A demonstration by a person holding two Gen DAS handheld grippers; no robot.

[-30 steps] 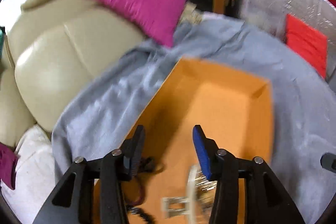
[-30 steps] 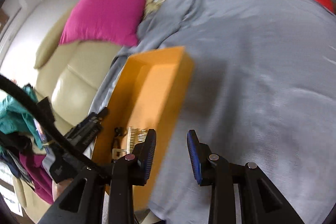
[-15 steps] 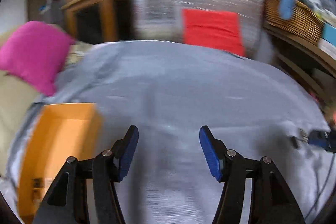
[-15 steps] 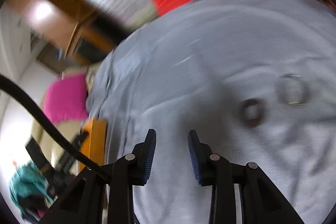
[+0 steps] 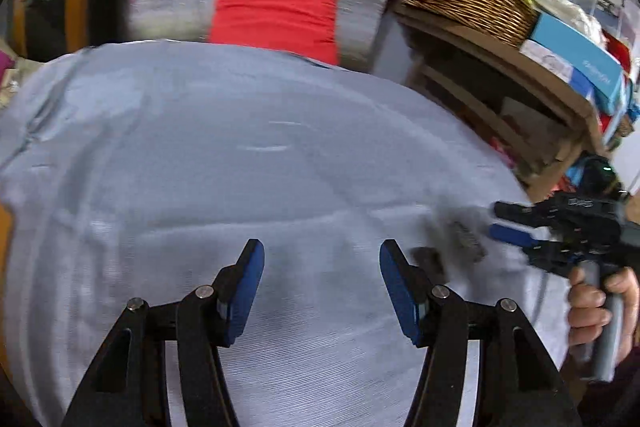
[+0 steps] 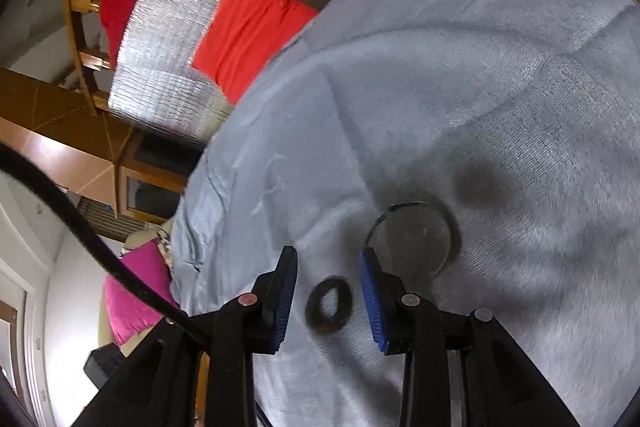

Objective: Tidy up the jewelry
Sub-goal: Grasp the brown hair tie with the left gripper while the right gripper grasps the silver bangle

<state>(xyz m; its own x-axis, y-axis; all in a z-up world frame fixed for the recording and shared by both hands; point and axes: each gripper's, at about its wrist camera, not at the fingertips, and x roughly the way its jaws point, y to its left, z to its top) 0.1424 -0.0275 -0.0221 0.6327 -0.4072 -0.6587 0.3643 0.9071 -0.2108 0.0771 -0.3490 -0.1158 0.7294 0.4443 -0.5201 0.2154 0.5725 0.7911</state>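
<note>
Grey-clothed counter (image 6: pixel 500 67): right tool (image 6: pixel 328 291) half-open, empty, straddling dark ring (image 6: pixel 329 307); soft cloth could bunch, flicking it away.

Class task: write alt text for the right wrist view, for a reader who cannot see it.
The right gripper hangs open over a grey cloth, a small dark ring lying on the cloth between its blue-padded fingers, untouched. A larger thin bangle lies just beyond. Behind the cloth are a red cushion and a pink cushion.

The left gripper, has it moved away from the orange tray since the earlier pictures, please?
Yes. The left gripper swung off the tray, now barely visible, toward the red cushion.
</note>
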